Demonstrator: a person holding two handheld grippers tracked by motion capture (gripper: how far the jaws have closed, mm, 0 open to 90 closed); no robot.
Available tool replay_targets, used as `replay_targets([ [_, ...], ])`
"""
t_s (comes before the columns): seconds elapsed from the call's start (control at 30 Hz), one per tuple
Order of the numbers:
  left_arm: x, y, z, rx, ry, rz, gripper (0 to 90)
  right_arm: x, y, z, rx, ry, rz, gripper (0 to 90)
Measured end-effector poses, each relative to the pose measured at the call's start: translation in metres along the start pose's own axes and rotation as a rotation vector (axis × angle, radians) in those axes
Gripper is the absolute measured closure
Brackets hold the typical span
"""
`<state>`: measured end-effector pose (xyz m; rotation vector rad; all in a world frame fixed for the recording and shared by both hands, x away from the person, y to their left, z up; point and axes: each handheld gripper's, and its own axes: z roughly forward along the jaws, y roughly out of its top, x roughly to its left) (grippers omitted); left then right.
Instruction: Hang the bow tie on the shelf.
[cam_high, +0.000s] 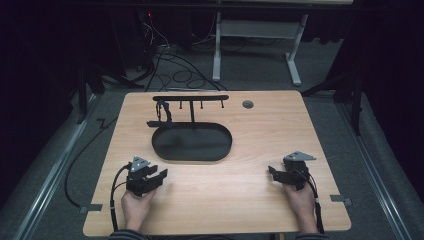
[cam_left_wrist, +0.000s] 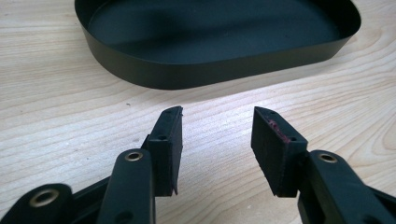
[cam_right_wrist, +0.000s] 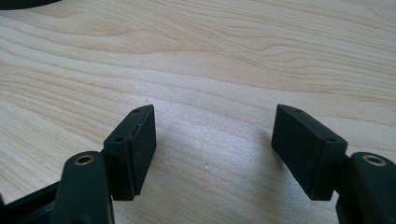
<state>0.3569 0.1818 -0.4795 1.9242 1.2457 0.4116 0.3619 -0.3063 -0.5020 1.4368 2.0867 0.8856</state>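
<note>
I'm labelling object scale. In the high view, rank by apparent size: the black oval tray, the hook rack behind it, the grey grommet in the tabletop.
1. black oval tray
2. hook rack, thin, almost as wide as the tray
3. grey grommet, by far the smallest

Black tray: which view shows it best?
High view: the whole black tray shows, an empty oval beneath its hook rack. Left gripper view gives a close look at its near wall and floor. Right gripper view catches just a dark edge, top left.
</note>
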Motion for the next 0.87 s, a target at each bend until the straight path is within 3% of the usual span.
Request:
replay_targets([
  [0.03, 0.000, 0.000, 0.002, 0.002, 0.011, 0.023, 52.9, 0.000, 0.000, 0.000, 0.000, 0.000, 0.000, 32.2],
  [0.3, -0.006, -0.005, 0.016, 0.019, 0.035, 0.045, 50.2, 0.000, 0.000, 0.000, 0.000, 0.000, -0.002, 32.2],
  [0.47, -0.008, -0.013, 0.026, 0.035, 0.077, 0.060, 47.8, 0.000, 0.000, 0.000, 0.000, 0.000, 0.000, 32.2],
  [0.53, -0.010, -0.015, 0.027, 0.016, 0.090, 0.073, 46.7, 0.000, 0.000, 0.000, 0.000, 0.000, 0.000, 32.2],
  [0.87, -0.012, -0.015, 0.027, 0.023, 0.098, 0.082, 41.8, 0.000, 0.000, 0.000, 0.001, 0.000, 0.000, 32.3],
])
